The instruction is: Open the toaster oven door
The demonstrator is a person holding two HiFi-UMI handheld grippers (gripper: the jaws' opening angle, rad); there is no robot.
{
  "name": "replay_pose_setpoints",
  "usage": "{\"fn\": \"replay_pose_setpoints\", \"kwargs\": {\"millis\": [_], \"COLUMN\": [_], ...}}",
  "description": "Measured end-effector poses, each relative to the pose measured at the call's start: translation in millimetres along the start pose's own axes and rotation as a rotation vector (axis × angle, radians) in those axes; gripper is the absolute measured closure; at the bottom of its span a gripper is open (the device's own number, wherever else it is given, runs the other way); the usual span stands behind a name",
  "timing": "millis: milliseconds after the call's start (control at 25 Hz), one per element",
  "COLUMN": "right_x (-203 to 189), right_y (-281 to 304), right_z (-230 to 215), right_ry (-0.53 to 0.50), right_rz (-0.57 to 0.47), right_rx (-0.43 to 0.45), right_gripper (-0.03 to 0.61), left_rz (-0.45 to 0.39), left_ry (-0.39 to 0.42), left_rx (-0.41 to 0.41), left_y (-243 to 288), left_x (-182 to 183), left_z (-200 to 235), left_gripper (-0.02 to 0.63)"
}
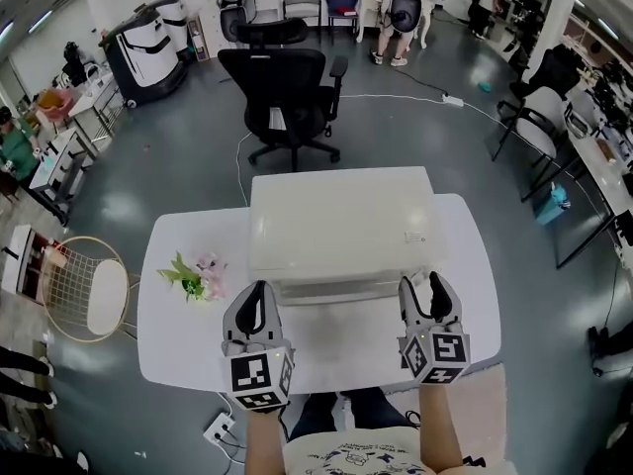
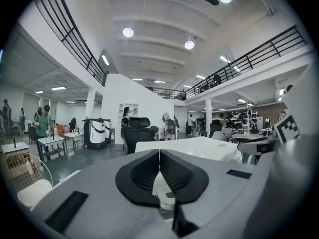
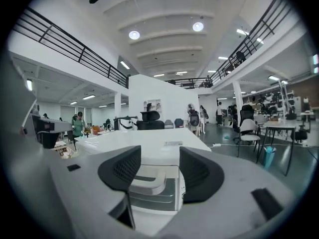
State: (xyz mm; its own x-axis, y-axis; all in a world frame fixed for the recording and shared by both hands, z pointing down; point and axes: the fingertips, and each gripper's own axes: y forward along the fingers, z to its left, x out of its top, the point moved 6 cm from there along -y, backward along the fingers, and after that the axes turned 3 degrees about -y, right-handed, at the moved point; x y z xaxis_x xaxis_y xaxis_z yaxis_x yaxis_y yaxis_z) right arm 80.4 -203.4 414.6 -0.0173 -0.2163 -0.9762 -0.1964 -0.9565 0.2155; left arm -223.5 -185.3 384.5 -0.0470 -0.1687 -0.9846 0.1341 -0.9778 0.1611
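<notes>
A white toaster oven (image 1: 341, 231) is sitting mid-desk (image 1: 178, 344) facing the person, whose left claw (image 1: 259, 293) is hovering pinched shut on nothing while the right claw (image 1: 425, 287) is gaping empty before the handle (image 3: 143, 179), likely the stiff, smooth door's best gripping place.

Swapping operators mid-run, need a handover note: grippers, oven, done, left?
Left hand-held gripper: shut, empty, by the toaster oven's front left corner.
Right hand-held gripper: open, empty; door handle ahead between its jaws, not gripped.
Oven sits on the table, door apparently closed.
Done: grippers at the oven, nothing opened.
Left: probably close on the handle, pull the door down.
</notes>
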Motion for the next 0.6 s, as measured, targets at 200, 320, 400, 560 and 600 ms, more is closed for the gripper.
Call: {"fn": "replay_pose_setpoints", "kwargs": {"millis": [200,320,400,560,600], "right_x": [-16.1,-23.2,-26.4,-35.7,-38.7], "right_y": [3.9,5.9,7.7,11.5,11.9], "right_z": [2.5,2.1,3.3,5.9,6.4], "right_ry": [0.055,0.104,0.117,0.199,0.22], "right_rz": [0.046,0.072,0.082,0.1,0.11], "right_rx": [-0.019,-0.025,-0.028,-0.03,-0.031], "right_gripper": [0.337,0.337,0.337,0.371,0.371], "left_rz": [0.01,0.021,0.027,0.035,0.036], "left_ry": [0.004,0.003,0.002,-0.001,-0.002], "left_rx": [-0.028,-0.037,-0.042,-0.047,-0.048], "left_y": [0.8,0.0,0.1,-0.2,-0.7], "left_x": [-4.7,-7.3,-9.5,-14.5,-15.7], "left_z": [2.9,4.1,5.1,8.0,8.7], "left_gripper": [0.607,0.607,0.607,0.607,0.607]}}
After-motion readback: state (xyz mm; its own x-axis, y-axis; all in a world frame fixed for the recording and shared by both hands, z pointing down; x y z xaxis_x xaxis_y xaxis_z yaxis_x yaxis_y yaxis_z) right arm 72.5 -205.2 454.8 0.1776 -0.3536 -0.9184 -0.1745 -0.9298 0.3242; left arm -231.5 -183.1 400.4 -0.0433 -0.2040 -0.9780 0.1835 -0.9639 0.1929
